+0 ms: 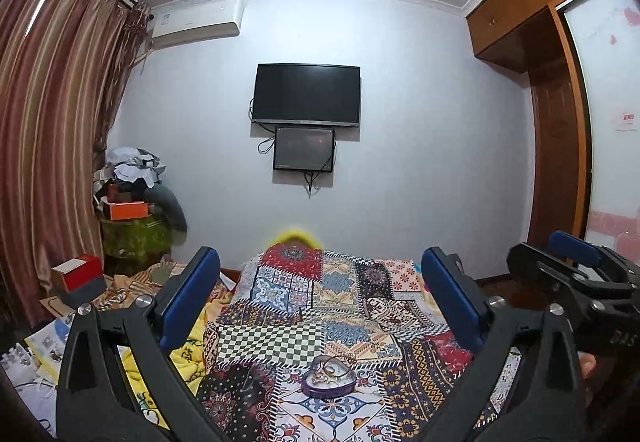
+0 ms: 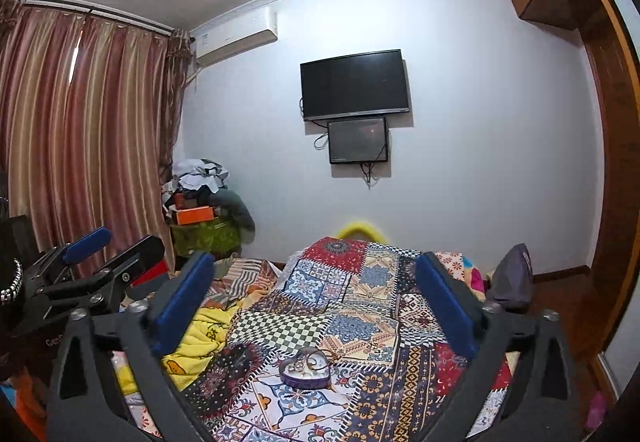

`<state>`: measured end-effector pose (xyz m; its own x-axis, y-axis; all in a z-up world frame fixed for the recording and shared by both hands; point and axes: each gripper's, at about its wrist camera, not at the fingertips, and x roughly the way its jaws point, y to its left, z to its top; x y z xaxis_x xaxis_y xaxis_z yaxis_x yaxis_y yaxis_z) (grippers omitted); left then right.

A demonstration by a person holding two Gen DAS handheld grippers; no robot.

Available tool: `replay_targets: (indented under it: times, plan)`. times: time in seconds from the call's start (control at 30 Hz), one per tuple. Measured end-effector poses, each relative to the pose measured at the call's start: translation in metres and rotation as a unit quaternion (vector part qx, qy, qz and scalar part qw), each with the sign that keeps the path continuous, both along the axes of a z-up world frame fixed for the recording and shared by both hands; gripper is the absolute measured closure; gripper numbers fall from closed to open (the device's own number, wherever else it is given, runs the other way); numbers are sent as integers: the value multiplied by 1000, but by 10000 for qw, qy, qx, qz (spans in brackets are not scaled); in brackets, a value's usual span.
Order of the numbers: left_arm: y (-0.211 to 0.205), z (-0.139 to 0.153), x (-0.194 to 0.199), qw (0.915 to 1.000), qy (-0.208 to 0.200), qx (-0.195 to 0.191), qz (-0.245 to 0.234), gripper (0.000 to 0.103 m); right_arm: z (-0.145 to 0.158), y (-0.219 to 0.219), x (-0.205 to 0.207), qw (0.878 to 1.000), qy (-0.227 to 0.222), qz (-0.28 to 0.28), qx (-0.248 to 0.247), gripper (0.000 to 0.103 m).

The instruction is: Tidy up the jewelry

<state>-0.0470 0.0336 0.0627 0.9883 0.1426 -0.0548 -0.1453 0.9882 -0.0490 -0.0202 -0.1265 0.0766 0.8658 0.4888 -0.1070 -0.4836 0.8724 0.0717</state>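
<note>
Left gripper point(image 1: 320, 296), blue-padded fingers point(image 1: 192, 294) spread wide with nothing between them, held above the patchwork quilt point(image 1: 280, 306). Right gripper point(image 2: 316, 302), likewise spread wide and holding nothing, also above the quilt; it shows at the right edge of the left wrist view, and the left gripper at the left edge of the right wrist view. Landmark: heart-shaped jewelry box point(image 1: 329, 382), purple-walled, resting open on the quilt, in front of and below both grippers and touched by neither. Rings and bangles point(image 2: 310, 362) lie inside the box; individual pieces are too small to tell apart. Yellow blanket point(image 2: 200, 338) lies left of the box. Beyond the box, on the far wall, a television point(image 1: 307, 95) hangs above a smaller screen point(image 1: 304, 148). Far left of the box, striped curtains point(image 1: 52, 130) and a cluttered stand point(image 1: 134, 210).
</note>
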Motion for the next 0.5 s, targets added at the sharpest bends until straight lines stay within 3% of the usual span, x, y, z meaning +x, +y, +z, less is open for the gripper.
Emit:
replay_targets:
  times: [0.5]
  plan:
    - [-8,-5,-4,9999,65,84,-22,2,-8,-10,-9,9999,84,-43,-82,0]
